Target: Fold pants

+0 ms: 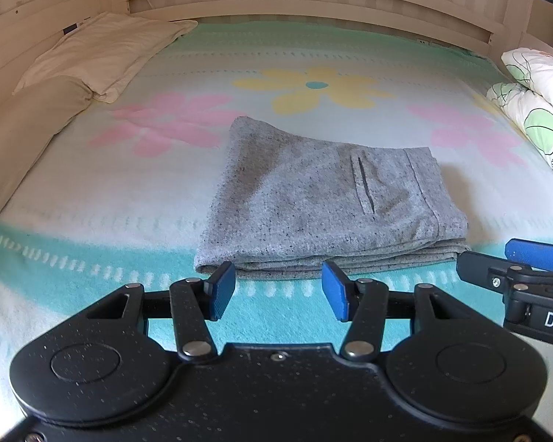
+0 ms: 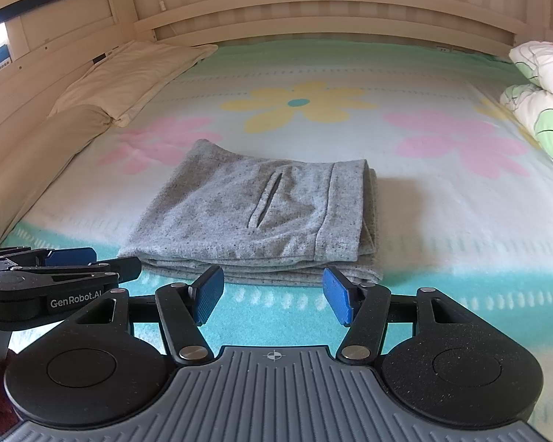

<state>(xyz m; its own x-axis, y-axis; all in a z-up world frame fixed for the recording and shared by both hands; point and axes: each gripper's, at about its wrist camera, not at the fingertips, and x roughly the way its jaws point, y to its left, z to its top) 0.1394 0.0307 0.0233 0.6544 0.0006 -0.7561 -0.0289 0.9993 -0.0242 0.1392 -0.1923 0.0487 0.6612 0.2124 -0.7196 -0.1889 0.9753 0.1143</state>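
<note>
Grey speckled pants lie folded into a thick, flat rectangle in the middle of the bed, a slit pocket facing up. In the right wrist view the same pants show stacked layers along their near edge. My left gripper hovers just short of that near edge, open, with nothing between its blue pads. My right gripper is also open and empty, just in front of the fold. Each gripper shows in the other's view: the right gripper at the right edge, the left gripper at the left.
A flowered blanket covers the bed. Cream pillows lie along the left side and a leaf-print duvet is bunched at the right. A wooden slatted headboard closes off the far end.
</note>
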